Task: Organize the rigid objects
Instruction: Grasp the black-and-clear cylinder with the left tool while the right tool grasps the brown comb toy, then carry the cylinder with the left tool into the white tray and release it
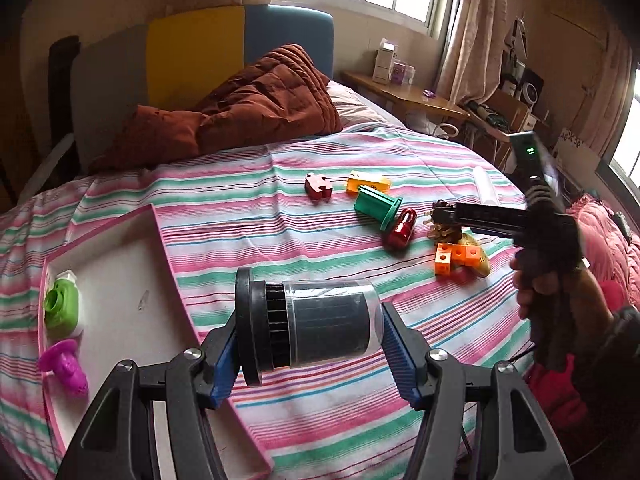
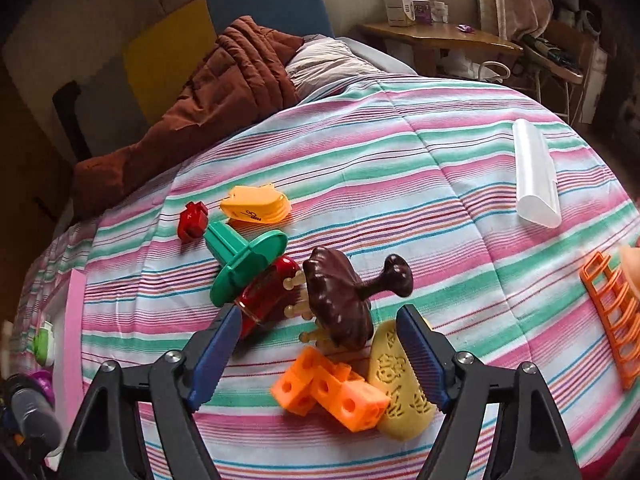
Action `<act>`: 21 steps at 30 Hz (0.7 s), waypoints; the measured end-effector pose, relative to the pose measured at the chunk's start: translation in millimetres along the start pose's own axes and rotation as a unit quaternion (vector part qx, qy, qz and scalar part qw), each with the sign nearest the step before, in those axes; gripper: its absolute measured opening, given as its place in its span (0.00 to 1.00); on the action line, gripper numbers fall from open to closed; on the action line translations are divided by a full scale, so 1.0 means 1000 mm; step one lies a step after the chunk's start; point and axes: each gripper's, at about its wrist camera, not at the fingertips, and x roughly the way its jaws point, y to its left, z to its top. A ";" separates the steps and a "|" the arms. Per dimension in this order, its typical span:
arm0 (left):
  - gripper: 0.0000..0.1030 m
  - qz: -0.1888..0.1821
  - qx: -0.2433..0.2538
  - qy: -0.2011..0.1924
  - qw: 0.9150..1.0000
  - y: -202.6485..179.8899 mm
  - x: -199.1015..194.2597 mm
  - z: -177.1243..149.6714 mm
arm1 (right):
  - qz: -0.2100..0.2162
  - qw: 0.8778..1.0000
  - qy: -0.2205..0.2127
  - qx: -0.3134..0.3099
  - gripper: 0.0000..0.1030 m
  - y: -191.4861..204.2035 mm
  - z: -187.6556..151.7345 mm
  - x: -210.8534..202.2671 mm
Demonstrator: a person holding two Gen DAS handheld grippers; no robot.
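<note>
The left tongs (image 1: pixel 316 342) are clenched on a dark cylinder with a clear plastic sleeve and a black ribbed cap (image 1: pixel 312 320), gripped end to end and carried above the striped bedspread (image 1: pixel 400 148), just beside the rim of the shallow white tray with a pink edge (image 1: pixel 168 248); inside that tray, along its far-left side, lie a lime-green plastic piece (image 1: pixel 60 306) and a magenta plastic piece (image 1: pixel 66 368). The step in hand looks like setting the cylinder into the tray; to do it well, carry it fully over the pink rim before lowering, keep it level so the cap does not catch, and place it on the bare white floor apart from the two pieces already there; being round, it may roll once let go, so release it low.

The right tongs (image 2: pixel 320 346) stand released, nothing pressed between the pads, hovering over a heap on the bed: a dark brown mushroom-like toy with tan pegs (image 2: pixel 340 300), orange cube blocks (image 2: pixel 332 392), a tan embossed oval (image 2: pixel 400 396), a glossy red piece (image 2: pixel 268 292) and a green flanged piece (image 2: pixel 240 260); the brown toy sits between the jaws and seems the likely pick, so close on its body rather than the thin pegs.
</note>
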 end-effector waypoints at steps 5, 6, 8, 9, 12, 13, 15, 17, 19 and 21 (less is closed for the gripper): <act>0.62 0.008 -0.008 -0.006 1.000 0.007 -0.011 -0.006 | -0.038 0.999 0.034 -0.015 0.38 0.000 0.006 0.028; 0.62 0.009 -0.010 -0.008 1.000 0.008 -0.012 -0.007 | -0.036 0.999 0.027 -0.021 0.37 0.001 0.006 0.024; 0.62 0.014 -0.011 -0.010 1.000 0.010 -0.016 -0.010 | -0.020 0.999 0.019 -0.035 0.37 0.007 0.004 0.015; 0.62 0.015 -0.013 -0.011 1.000 0.011 -0.018 -0.011 | -0.011 0.999 0.015 -0.045 0.37 0.012 0.002 0.009; 0.62 0.015 -0.023 -0.011 1.000 0.016 -0.022 -0.013 | 0.024 0.996 0.002 -0.086 0.37 0.034 -0.008 -0.012; 0.62 0.017 -0.024 -0.012 1.000 0.017 -0.023 -0.014 | 0.035 0.995 0.001 -0.098 0.37 0.043 -0.013 -0.018; 0.62 0.021 -0.026 -0.016 0.999 0.020 -0.029 -0.015 | 0.064 0.991 0.003 -0.121 0.37 0.057 -0.024 -0.029; 0.62 0.027 -0.028 -0.020 0.999 0.022 -0.033 -0.017 | 0.096 0.985 0.012 -0.144 0.37 0.070 -0.039 -0.036; 0.62 0.034 -0.032 -0.021 0.999 0.025 -0.037 -0.020 | 0.111 0.980 0.021 -0.163 0.37 0.081 -0.054 -0.036; 0.62 0.042 -0.037 -0.021 0.998 0.029 -0.040 -0.023 | 0.116 0.976 0.031 -0.181 0.37 0.090 -0.069 -0.032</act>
